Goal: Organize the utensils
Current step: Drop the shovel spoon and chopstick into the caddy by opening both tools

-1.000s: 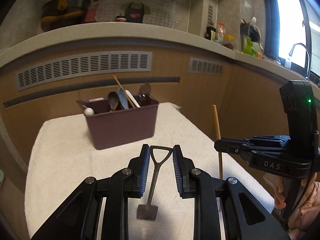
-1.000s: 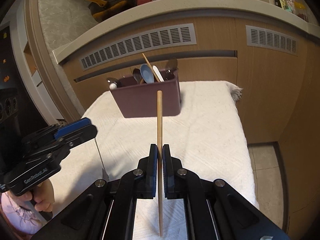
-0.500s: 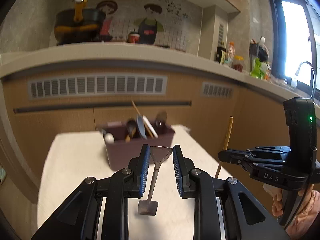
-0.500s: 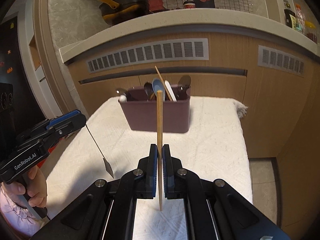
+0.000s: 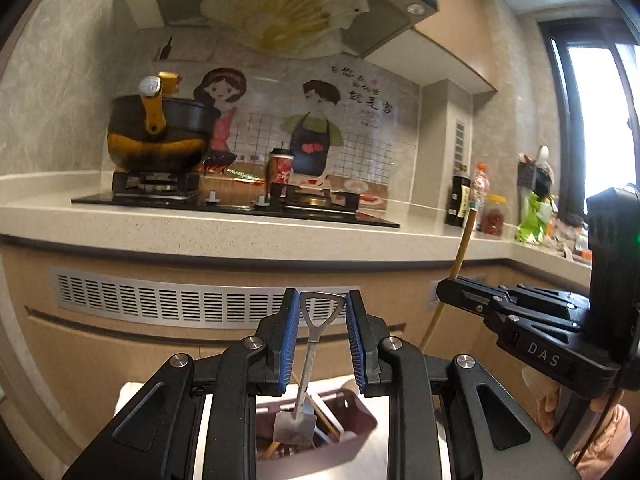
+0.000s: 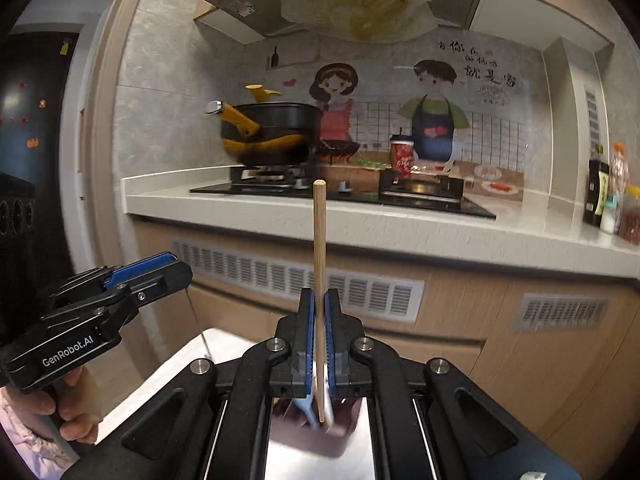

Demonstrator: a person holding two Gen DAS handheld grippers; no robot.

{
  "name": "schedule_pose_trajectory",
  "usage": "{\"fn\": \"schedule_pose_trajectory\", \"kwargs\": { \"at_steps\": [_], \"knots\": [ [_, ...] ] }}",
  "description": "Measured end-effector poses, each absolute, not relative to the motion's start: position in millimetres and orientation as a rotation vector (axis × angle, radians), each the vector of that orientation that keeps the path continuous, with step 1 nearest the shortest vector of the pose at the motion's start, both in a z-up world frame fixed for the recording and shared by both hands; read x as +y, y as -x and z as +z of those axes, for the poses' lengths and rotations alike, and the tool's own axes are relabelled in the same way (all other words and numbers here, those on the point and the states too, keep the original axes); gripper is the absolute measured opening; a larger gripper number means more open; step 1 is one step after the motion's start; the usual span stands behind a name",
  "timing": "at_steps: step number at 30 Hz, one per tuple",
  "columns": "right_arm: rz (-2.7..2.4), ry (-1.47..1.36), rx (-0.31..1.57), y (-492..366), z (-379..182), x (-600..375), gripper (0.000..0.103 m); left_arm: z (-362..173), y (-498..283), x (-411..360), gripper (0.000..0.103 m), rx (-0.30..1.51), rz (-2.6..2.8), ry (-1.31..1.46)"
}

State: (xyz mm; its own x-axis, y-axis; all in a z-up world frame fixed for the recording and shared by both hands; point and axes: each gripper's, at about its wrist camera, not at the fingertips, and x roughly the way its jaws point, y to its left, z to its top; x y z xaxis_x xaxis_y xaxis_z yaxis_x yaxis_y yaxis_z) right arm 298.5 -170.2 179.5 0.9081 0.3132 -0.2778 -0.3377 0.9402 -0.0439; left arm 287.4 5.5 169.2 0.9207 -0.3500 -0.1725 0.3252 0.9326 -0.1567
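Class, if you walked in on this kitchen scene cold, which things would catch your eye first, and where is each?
First, the left gripper front and centre, holding a small shovel-shaped metal spoon that hangs over the maroon utensil caddy. Next, the right gripper, clamped on an upright wooden chopstick. Behind, a black-and-yellow pot sits on the stove at the left of the counter.

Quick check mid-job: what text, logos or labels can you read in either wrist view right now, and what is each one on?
"DAS": side of the right gripper.
"GenRobot.AI": side of the left gripper.
Chinese characters on the cartoon wall sticker: too blurred to read reliably.
Labels on the red cup and the dark bottle: too small to read.
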Motion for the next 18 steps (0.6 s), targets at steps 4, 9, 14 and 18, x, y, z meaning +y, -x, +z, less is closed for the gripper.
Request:
{"fn": "schedule_pose_trajectory", "kwargs": {
  "at_steps": [4,9,14,18],
  "knots": [
    [0.32,0.104,0.305,-328.0,170.6,-165.1,0.005,158.3,-316.5,10.7,0.025,0.219,-0.345,0.158],
    [0.32,0.105,0.374,-358.4,143.0,-160.7,0.005,130.4,-345.8,15.0,0.025,0.282,-0.343,0.186],
    [0.34,0.083,0.473,-384.4,108.5,-156.2,0.005,96.2,-364.4,19.9,0.025,0.359,-0.34,0.218],
    [0.374,0.044,0.58,-400.2,74.9,-152.8,0.005,63.1,-377.8,21.1,0.026,0.453,-0.35,0.256]
  ]
}}
